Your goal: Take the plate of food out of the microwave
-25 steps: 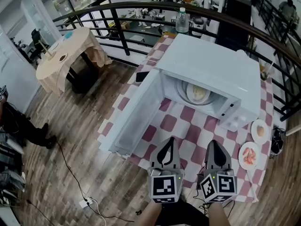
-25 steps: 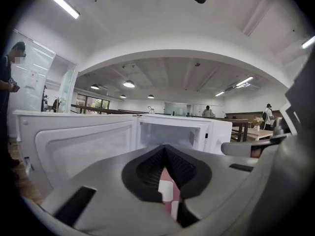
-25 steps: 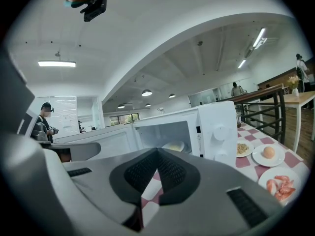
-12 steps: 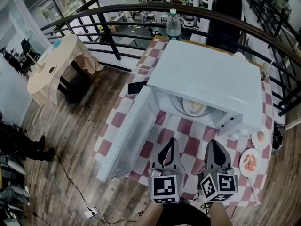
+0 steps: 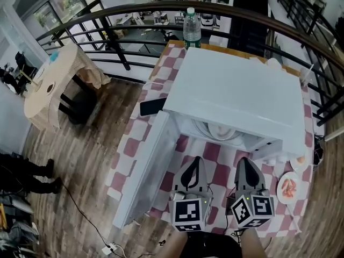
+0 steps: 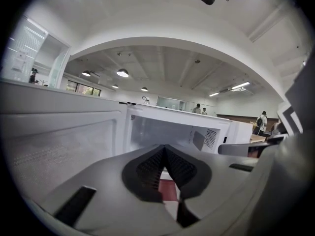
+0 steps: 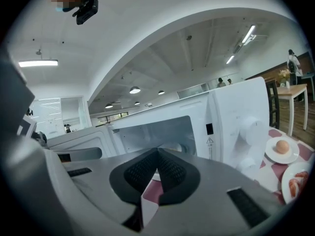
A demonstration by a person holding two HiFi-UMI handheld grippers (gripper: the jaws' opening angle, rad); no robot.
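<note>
A white microwave [image 5: 236,98] stands on the checked tablecloth with its door [image 5: 142,171] swung open to the left. Inside it, a plate of pale food [image 5: 219,130] shows partly under the top edge; the same plate [image 7: 173,148] peeks out past the jaws in the right gripper view. My left gripper [image 5: 194,164] and right gripper [image 5: 245,164] hover side by side just in front of the open cavity, both shut with nothing held. In the left gripper view the left gripper [image 6: 164,151] points into the cavity [image 6: 167,132]. The right gripper [image 7: 157,154] also faces it.
Two small plates with food [image 5: 290,187] [image 7: 281,149] lie on the cloth right of the microwave. A water bottle [image 5: 190,21] stands behind it, and a dark phone [image 5: 153,106] lies left of it. A curved black railing [image 5: 107,31] and a draped round table [image 5: 51,85] are beyond.
The head view has shifted so the microwave now sits lower and closer, hiding more of the plate under its top. Both grippers stay shut in the same spot in front of the opening.
</note>
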